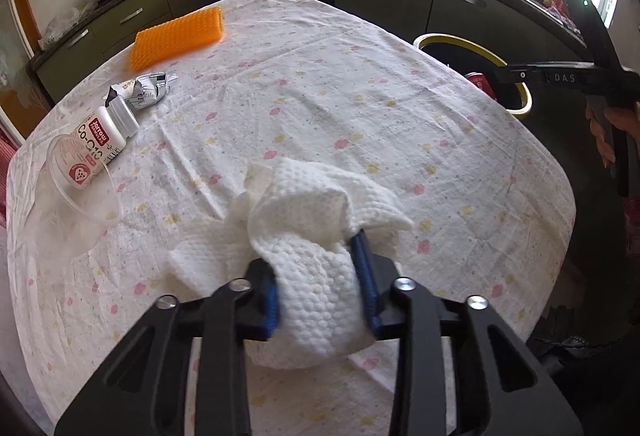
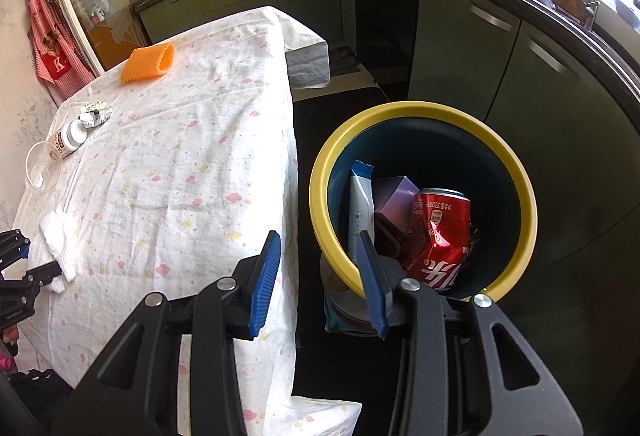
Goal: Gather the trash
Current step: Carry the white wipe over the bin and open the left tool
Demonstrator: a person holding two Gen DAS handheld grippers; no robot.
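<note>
Black tongs (image 1: 320,288), ribbed blue pads (image 2: 264,276), silver screws.

We hold our left gripper (image 1: 320,288) angled steeply down, its blue pads (image 1: 365,276) clamped on a crumpled paper towel (image 1: 312,236). Our right gripper (image 2: 320,268) also tilts down, jaws parted with nothing between them; our fingers (image 1: 600,139) show at three o'clock in the left view.

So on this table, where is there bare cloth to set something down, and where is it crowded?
Free: the wide middle of the tablecloth, between the orange sponge and the paper towel, out to the bin-side edge. Crowded: the corner with the wrapper, pill bottle and plastic cup.
</note>
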